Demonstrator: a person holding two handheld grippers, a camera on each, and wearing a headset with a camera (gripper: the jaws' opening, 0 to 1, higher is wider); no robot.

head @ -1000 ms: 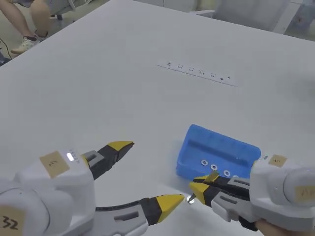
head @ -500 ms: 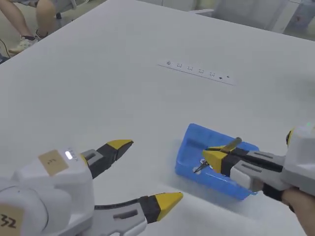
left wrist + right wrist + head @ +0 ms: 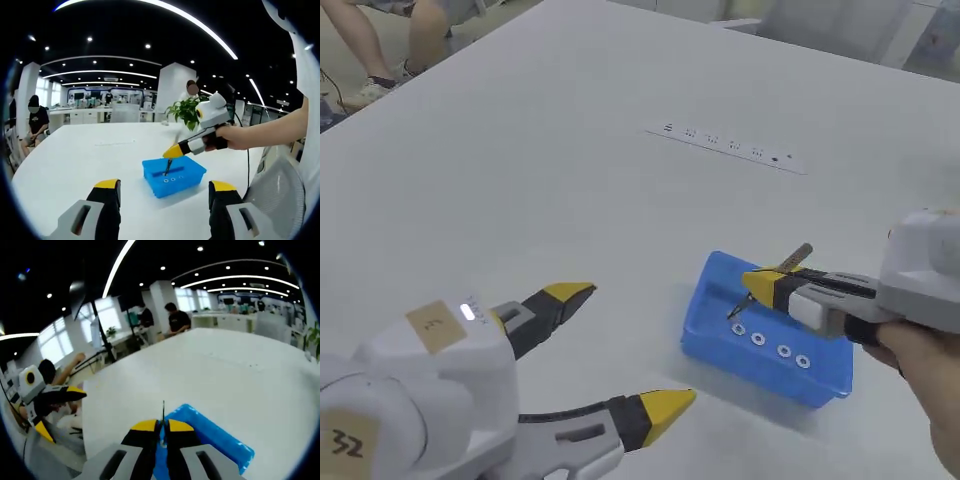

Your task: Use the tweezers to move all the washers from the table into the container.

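A blue container (image 3: 820, 385) rests on the white table (image 3: 570, 170) with several washers (image 3: 758, 340) in a row inside it. My right gripper (image 3: 760, 283) hovers over its far side, shut on thin tweezers (image 3: 738, 306) whose tips point down into the container by the leftmost washer. At the lower left, my left gripper (image 3: 620, 348) is open and holds nothing. The left gripper view has the container (image 3: 192, 176), the right gripper (image 3: 172, 151) and the tweezers (image 3: 167, 166) above it. In the right gripper view the shut jaws pinch the tweezers (image 3: 163, 412) over the container (image 3: 220, 442).
A socket strip (image 3: 725, 147) lies flush in the table further back. A person's legs (image 3: 370, 40) are beyond the table's far left edge. Seated people (image 3: 177, 317) and a potted plant (image 3: 186, 112) stand around the room.
My right gripper rose from the table in front of the container and moved over it with the tweezers. The washer at their tips a second ago is not seen there now. The left gripper stayed put.
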